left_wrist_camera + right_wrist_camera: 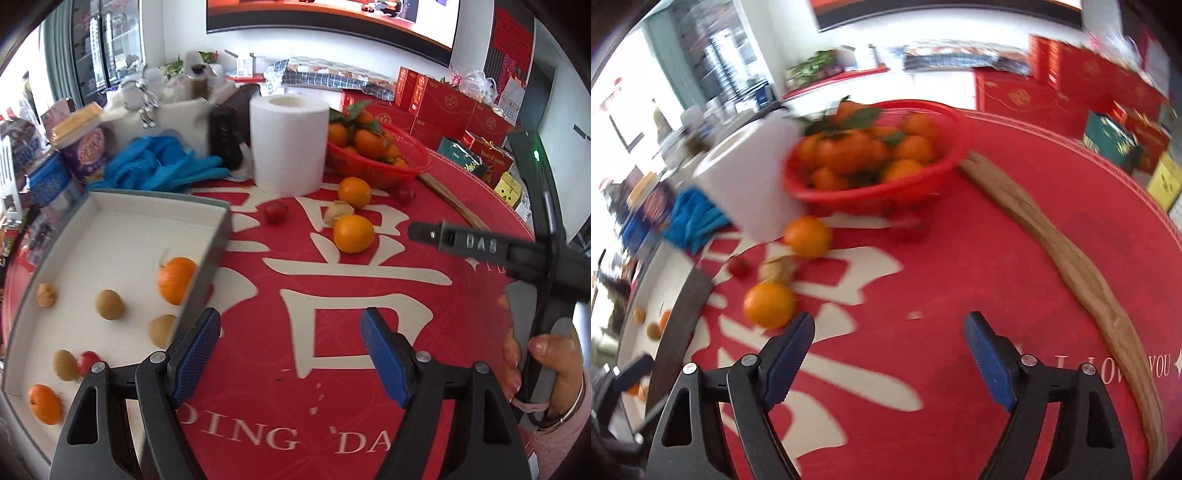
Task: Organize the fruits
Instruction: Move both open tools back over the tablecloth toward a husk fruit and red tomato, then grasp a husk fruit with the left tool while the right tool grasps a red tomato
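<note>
My left gripper (pixel 291 350) hangs open over the red mat, nothing between its blue pads, just right of the grey tray (pixel 221 240). Inside the tray lie oranges (pixel 176 278), several small brown fruits (pixel 109 304) and a red one (pixel 88 361). Loose on the mat ahead are two oranges (pixel 353 233), a husked fruit (pixel 338 212) and a small red fruit (pixel 275 212). My right gripper (pixel 890 354) is open and empty, and the nearer orange (pixel 769 304) sits just beyond its left finger. The right gripper (pixel 436 234) also reaches in from the right of the left wrist view.
A red basket (pixel 923 195) of leafy tangerines stands behind the loose fruit, next to a paper roll (pixel 288 144) and blue gloves (pixel 162 166). A long wooden stick (pixel 1071 266) lies along the mat's right side. Boxes and clutter crowd the far edge. A hand (pixel 546 354) holds the right gripper.
</note>
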### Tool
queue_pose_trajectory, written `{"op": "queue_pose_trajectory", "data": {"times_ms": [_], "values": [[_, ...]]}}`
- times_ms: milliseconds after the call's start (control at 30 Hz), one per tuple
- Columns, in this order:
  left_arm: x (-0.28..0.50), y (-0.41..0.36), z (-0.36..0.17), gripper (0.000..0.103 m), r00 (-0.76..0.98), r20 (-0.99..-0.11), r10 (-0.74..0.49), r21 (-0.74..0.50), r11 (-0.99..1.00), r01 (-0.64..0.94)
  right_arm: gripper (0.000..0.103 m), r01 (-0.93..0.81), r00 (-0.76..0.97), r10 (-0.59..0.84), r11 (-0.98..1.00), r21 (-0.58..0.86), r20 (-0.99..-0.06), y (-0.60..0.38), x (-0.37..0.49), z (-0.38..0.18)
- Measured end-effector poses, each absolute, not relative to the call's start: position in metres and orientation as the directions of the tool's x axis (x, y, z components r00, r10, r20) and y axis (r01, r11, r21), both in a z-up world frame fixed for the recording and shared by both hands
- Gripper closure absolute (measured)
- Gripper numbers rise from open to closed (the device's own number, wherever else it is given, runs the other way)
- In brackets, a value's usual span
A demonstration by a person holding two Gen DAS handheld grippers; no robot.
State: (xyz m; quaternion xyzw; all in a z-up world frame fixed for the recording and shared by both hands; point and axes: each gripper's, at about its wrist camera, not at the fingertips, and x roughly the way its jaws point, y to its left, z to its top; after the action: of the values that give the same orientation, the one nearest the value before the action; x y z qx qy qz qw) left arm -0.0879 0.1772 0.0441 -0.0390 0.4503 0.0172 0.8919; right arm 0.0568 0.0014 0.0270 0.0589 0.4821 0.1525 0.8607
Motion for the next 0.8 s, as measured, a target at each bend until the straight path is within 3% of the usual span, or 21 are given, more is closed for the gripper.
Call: {"op": "queue_pose_trajectory", "data": {"times_ms": [133, 533, 567, 633, 667, 800], "values": [[-0.086, 0.175, 0.04, 0.022, 0.582, -0.813, 0.006, -0.045, 0.996, -0.074, 0.019, -0.204, 0.497, 0.339, 0.94, 0.272, -0.799, 0.007, 0.07, 0.028], [-0.078, 0.177, 0.041, 0.022, 0.584, -0.812, -0.002, -0.055, 0.996, -0.073, 0.021, -0.186, 0.57, 0.215, 0.974, 0.13, -0.793, 0.038, 0.102, 0.026], [-0.077, 0.178, 0.042, 0.022, 0.585, -0.811, -0.007, -0.059, 0.996, -0.071, 0.026, -0.185, 0.58, 0.203, 0.976, 0.115, -0.789, 0.039, 0.102, 0.026], [-0.073, 0.178, 0.046, 0.022, 0.596, -0.803, -0.006, -0.061, 0.995, -0.073, 0.066, -0.197, 0.596, 0.184, 0.977, 0.081, -0.782, 0.041, 0.101, 0.027], [-0.071, 0.178, 0.048, 0.022, 0.599, -0.801, -0.003, -0.06, 0.995, -0.075, 0.074, -0.205, 0.594, 0.193, 0.975, 0.085, -0.78, 0.04, 0.1, 0.027], [-0.056, 0.179, 0.049, 0.022, 0.599, -0.8, -0.021, -0.085, 0.993, -0.078, 0.077, -0.219, 0.569, 0.259, 0.963, 0.16, -0.78, 0.02, 0.09, 0.028]]}}
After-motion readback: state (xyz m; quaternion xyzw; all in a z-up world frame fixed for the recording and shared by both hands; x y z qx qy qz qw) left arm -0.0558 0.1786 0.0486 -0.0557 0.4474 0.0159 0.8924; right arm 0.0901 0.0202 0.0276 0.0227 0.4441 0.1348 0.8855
